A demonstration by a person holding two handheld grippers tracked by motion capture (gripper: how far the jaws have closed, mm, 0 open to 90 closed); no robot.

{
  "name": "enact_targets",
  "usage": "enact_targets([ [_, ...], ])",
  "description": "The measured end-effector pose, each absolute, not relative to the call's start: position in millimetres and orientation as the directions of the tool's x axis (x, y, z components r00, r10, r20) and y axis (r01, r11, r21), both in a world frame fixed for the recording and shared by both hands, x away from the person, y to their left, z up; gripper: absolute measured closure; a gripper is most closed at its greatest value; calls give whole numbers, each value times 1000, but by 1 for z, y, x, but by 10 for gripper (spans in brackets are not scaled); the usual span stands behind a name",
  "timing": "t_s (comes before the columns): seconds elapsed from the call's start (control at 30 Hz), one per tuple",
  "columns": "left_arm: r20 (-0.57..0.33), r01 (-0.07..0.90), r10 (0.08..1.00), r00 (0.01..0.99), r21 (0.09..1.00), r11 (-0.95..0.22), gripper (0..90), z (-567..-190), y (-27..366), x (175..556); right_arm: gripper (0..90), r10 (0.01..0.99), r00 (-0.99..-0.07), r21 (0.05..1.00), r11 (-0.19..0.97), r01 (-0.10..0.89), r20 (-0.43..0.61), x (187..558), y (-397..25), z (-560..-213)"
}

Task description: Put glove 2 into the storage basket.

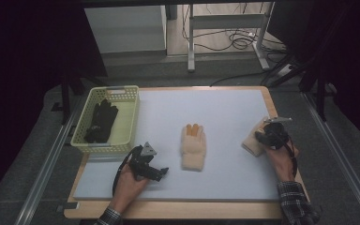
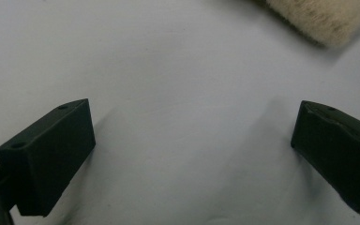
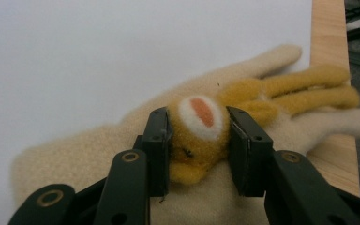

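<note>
Right gripper clamps a cream glove by its orange patch (right of the basket); left gripper hovers wide open. 2 cream gloves.

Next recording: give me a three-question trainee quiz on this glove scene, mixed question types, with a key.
1. True or false: the right gripper is closed on the cream glove at the table's right edge.
2. What lies in the yellow basket?
A. black gloves
B. a cream glove
C. nothing
3. Fill in: the left gripper hangs over the mat with its jaws ____.

Key:
1. True; it pinches the orange patch on the glove.
2. A, black gloves.
3. Open.
</note>
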State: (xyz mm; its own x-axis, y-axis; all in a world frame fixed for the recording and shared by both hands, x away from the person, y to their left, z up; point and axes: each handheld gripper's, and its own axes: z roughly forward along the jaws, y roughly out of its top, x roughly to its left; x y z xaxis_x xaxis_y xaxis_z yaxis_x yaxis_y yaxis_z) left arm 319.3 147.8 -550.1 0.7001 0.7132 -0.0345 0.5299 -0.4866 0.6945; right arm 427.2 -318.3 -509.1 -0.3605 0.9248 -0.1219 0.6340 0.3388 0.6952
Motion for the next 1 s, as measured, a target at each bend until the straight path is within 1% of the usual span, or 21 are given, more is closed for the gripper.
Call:
enact_targets([
  [0.1,-34,530,713,700,694,-487,0,-550,148,319,620,923,-374,719,320,617,-90,423,-319,-499],
  [0.37,-35,530,713,700,694,-487,0,-550,148,319,617,887,-450,746,367,556,-101,411,-301,-477],
  [0.53,-36,531,713,700,694,-486,0,-550,148,319,616,871,-482,754,375,538,-89,408,-290,-469],
  [0.57,-37,531,714,700,694,-486,0,-550,148,319,615,861,-503,762,375,528,-75,406,-284,-465],
  [0.63,-36,531,714,700,694,-486,0,-550,148,319,615,854,-515,767,376,521,-69,405,-280,-463],
  [0.67,-36,531,713,700,694,-486,0,-550,148,319,615,839,-541,775,380,505,-59,403,-271,-459],
  [0.73,-35,530,713,700,694,-487,0,-550,148,319,615,834,-548,777,381,502,-55,402,-268,-457],
  [0.77,-36,531,713,700,694,-486,1,-550,148,319,615,814,-579,780,394,486,-50,399,-257,-452],
  [0.83,-36,531,713,700,695,-486,0,-550,148,319,615,806,-590,780,401,480,-52,398,-254,-450],
  [0.9,-35,531,713,700,694,-486,1,-550,148,319,614,773,-632,784,420,456,-46,392,-239,-444],
  [1.0,-33,529,713,701,695,-487,0,-550,148,319,614,756,-653,787,429,444,-44,390,-230,-441],
])
